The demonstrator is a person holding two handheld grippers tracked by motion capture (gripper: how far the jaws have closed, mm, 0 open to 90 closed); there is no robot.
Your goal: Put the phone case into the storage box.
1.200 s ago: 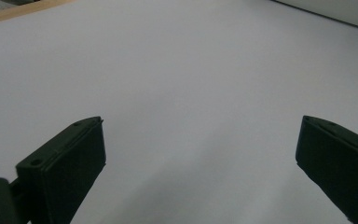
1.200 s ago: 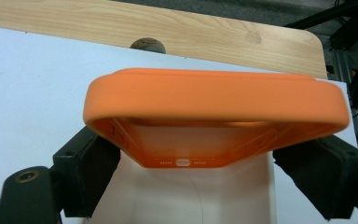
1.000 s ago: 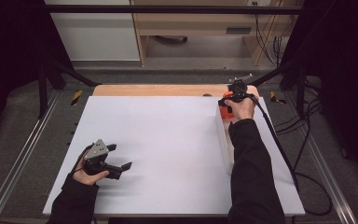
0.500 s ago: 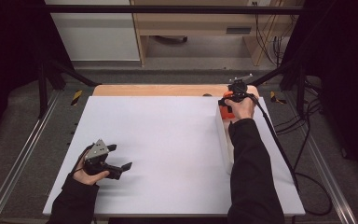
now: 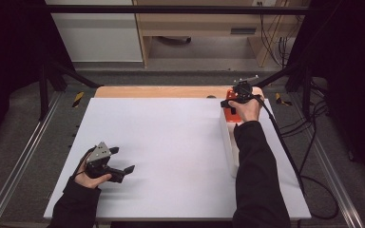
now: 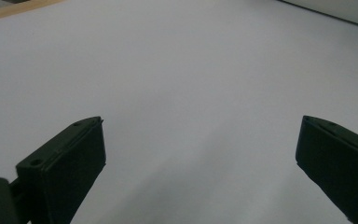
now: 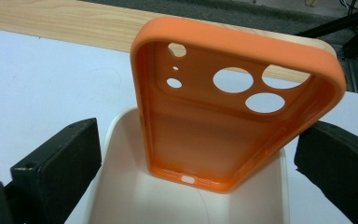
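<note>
Surface: a white surface [image 5: 171, 142] with a strip of bare wood along its far edge, at 12 o'clock.
Left gripper: the left gripper [image 5: 121, 161] lay low at about 8 o'clock on the surface, held in the person's left hand [image 5: 92, 173]; its jaws stood wide apart with nothing between them, and in the left gripper view they framed bare white.
Right gripper: the right gripper [image 5: 234, 100] was at about 1 o'clock, near the far edge, in the person's right hand [image 5: 248, 108]; its jaws stood apart, one on either side of the case, apparently not touching it.
Orange phone case: the orange phone case [image 7: 233, 107] stood tilted, open side towards the camera, camera holes uppermost, its lower end inside the tray.
White tray: the long white tray [image 5: 228, 142] ran from 1 o'clock towards 4 o'clock, partly hidden by the right sleeve [image 5: 259, 175].
</note>
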